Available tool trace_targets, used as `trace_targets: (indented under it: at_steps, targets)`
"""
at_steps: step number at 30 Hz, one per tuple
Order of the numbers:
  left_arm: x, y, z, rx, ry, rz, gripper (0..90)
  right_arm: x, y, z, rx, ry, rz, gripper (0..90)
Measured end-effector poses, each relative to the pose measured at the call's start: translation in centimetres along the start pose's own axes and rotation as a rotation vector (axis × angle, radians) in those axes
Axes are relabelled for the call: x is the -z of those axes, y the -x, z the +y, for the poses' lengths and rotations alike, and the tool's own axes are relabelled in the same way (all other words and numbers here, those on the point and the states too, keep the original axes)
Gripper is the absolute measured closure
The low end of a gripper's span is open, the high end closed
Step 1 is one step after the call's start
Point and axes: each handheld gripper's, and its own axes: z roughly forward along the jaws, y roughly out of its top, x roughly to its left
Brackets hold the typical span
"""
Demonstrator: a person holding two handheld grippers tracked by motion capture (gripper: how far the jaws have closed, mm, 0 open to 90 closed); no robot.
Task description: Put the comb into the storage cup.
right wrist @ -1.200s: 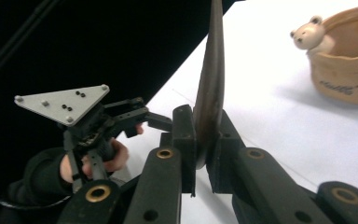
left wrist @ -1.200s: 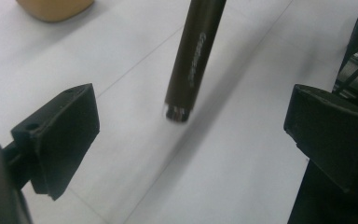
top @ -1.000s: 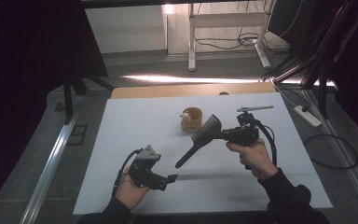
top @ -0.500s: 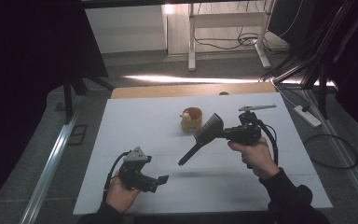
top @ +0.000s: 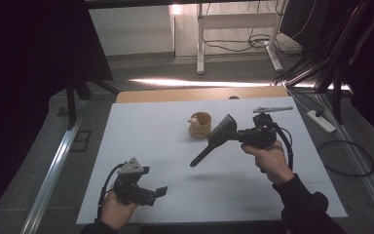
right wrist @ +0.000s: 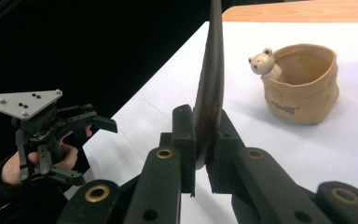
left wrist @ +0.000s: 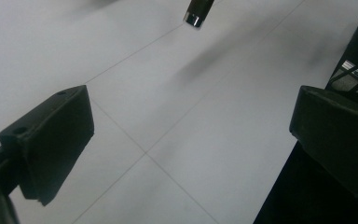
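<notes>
High view, nearest first: the left claw hangs low at the counter's near left edge, its jaws spread wide with nothing between them; the left gripper view shows bare white surface between the two pads. To the right and a little farther off, the right claw is clamped on the flat head of a dark brush, which is held clear of the counter, its handle slanting down and left so that the metal-capped tip hangs over the middle of the surface. In the right gripper view the brush stands edge-on between the pinched jaws. Beyond it, near the far middle, sits a tan pot shaped like a sack, with a small bear perched at its rim.

Judging by this, the pick-up is done: the brush is lifted and firmly gripped. What is left is most likely carrying it to the pot and setting it inside, or handing it to the free claw; neither has started.

The pot's front bears a short line of dark print, too small and blurred to read. No other writing shows.
</notes>
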Motion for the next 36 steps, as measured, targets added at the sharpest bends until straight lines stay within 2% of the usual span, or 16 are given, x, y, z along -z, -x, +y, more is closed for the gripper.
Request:
trace_targets:
  at_steps: [11,27,36]
  targets:
    - [0.8,-0.2,-1.2,0.002,-0.003,0.029,0.4,0.7,0.5,0.8,0.012,0.027,-0.025,83.8]
    - [2.4,-0.7,-2.9,0.042,0.007,0.076,0.0,1.0,1.4,2.6,0.013,0.059,-0.058,83.8]
    - [3.1,-1.0,-3.4,0.068,0.024,0.082,0.1,1.4,1.8,3.5,0.011,0.071,-0.083,83.8]
